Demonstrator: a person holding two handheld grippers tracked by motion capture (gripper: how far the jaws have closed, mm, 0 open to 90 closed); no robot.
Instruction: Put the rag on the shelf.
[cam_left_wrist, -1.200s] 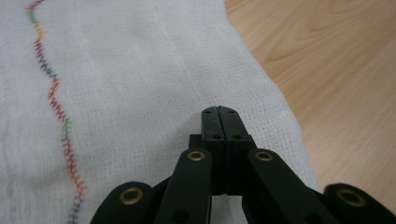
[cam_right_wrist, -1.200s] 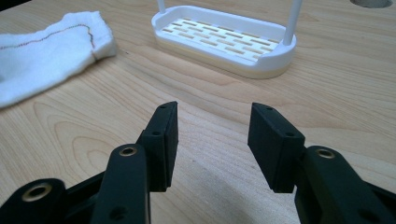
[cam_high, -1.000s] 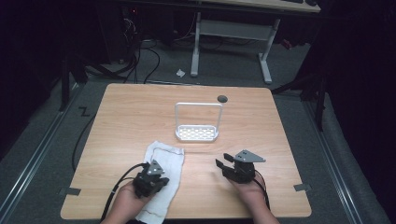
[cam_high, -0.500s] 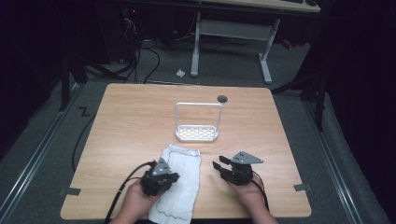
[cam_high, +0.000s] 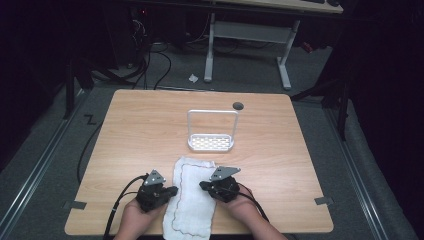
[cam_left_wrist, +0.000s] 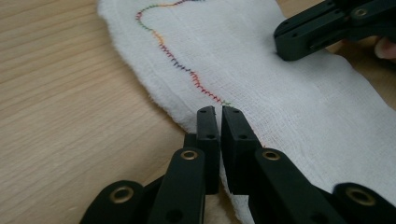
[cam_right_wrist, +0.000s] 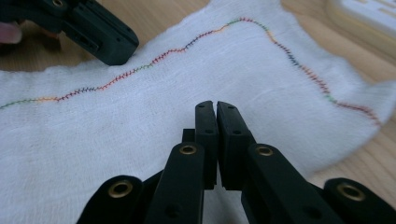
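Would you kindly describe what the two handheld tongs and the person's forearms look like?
Both the left tongs and the right tongs are black, each topped by a grey three-cornered plate, with brass-coloured rivets and a trailing black cable. The forearms are bare: no sleeves or gloves.

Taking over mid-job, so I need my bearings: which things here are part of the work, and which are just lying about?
In the job: white cloth, left gripper and right gripper, each shut on a long edge of it.

Lying about: white rack, dark round spot on the table.
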